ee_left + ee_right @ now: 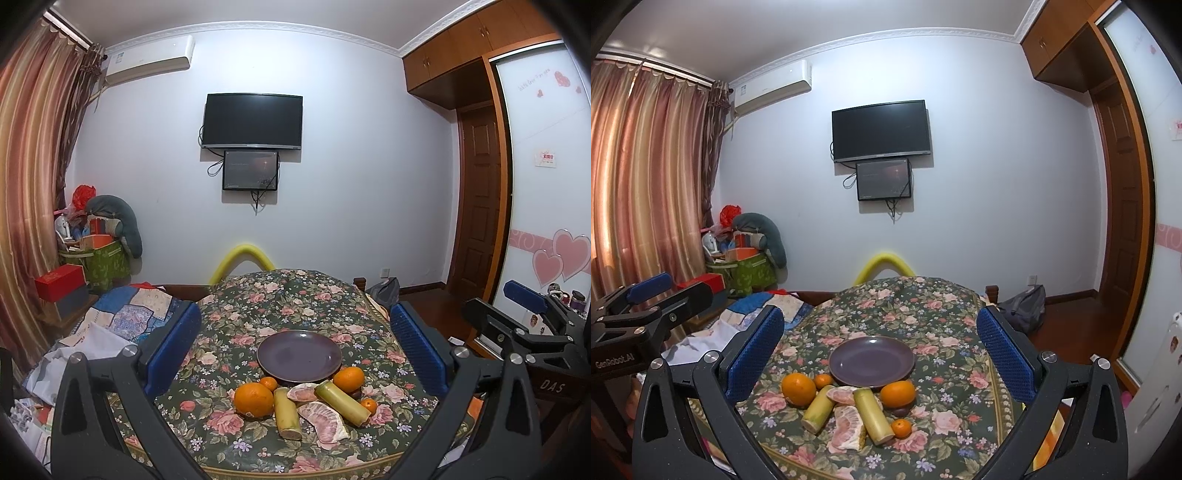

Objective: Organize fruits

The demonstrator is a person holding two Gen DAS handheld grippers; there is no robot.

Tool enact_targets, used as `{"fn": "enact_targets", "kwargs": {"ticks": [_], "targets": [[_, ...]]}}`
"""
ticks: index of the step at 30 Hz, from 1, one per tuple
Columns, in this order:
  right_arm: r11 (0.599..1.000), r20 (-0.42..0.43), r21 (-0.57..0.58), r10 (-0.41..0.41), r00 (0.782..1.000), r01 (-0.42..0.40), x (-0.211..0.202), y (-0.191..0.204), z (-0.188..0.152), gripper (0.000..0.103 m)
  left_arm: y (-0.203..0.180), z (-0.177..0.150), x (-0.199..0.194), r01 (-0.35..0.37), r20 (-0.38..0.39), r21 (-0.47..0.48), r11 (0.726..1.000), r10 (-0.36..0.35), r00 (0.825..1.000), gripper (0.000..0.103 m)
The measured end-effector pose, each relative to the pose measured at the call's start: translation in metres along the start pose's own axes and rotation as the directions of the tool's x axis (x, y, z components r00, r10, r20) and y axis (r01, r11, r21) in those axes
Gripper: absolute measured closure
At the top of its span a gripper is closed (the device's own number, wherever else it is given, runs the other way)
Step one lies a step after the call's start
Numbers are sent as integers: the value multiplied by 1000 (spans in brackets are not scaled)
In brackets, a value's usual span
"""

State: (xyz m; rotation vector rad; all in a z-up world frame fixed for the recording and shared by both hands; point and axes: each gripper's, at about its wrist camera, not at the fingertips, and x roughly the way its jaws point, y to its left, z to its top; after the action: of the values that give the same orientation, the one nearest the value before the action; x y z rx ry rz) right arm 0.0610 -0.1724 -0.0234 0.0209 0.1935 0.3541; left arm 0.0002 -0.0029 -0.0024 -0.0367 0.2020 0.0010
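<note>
An empty purple plate (299, 355) (871, 361) sits on a floral-cloth table (295, 306) (923, 314). In front of it lie two large oranges (253, 399) (348, 379), two small tangerines (268, 383) (369, 405), two yellow-green cane pieces (285, 412) (341, 400) and two pink pomelo segments (324, 421) (303, 392). My left gripper (295, 354) is open and empty, above the near table edge. My right gripper (879, 354) is open and empty beside it; it also shows at the right of the left wrist view (524, 314).
A bed with patchwork bedding (122, 317) lies left of the table. Boxes and a green bag (99, 258) stand by the curtain. A yellow foam tube (242, 258) rises behind the table. A grey bag (1023, 306) sits on the floor at right.
</note>
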Motion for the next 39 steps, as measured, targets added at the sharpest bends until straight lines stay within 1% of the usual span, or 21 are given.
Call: {"fn": "enact_targets", "kwargs": {"ticks": [39], "targets": [[1000,-11,6,-2,1000,2,2,1,-2,0,4,-4,9,7,-19,-7,1000,-7,1000,0]]}}
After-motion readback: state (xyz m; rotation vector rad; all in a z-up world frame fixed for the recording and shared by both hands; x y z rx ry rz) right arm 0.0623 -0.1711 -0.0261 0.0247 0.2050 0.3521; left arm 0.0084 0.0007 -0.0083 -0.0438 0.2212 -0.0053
